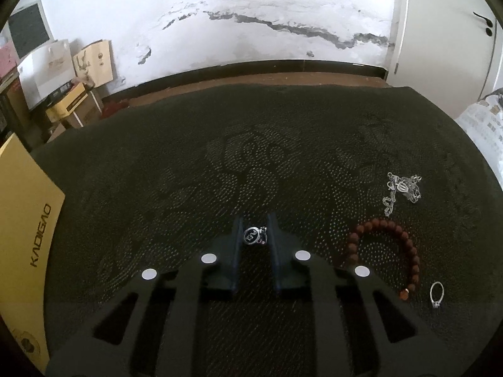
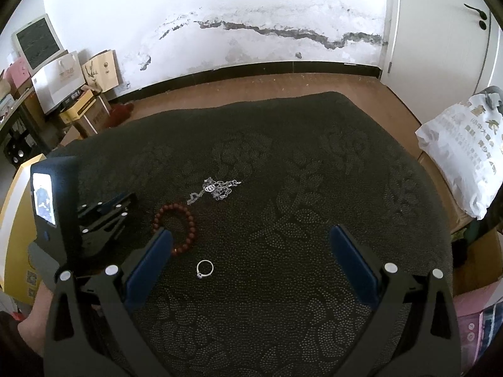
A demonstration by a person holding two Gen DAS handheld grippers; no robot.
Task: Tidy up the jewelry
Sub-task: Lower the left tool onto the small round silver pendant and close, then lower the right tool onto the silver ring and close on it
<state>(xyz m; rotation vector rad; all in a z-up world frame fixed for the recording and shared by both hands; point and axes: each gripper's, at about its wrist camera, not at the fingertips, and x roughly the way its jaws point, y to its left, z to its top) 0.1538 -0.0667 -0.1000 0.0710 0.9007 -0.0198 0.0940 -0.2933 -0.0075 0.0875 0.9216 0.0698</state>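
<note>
My left gripper (image 1: 255,231) is shut on a small round silver pendant (image 1: 254,235), held between its fingertips just above the dark patterned cloth (image 1: 220,163). To its right lie a red-brown bead bracelet (image 1: 389,251), a silver chain (image 1: 400,190) and a silver ring (image 1: 437,293). My right gripper (image 2: 251,238) is open and empty above the cloth (image 2: 298,188). The ring (image 2: 205,268) lies between its fingers, nearer the left one. The bracelet (image 2: 176,226) lies partly behind the left finger (image 2: 151,260). The chain (image 2: 215,190) lies farther back. The left gripper's body (image 2: 78,220) shows at the left.
A yellow cardboard box (image 1: 25,220) stands at the cloth's left edge. A white printed bag (image 2: 462,150) sits at the right. Boxes and paper bags (image 1: 63,72) are stacked along the far left wall. Wooden floor (image 2: 251,91) lies beyond the cloth.
</note>
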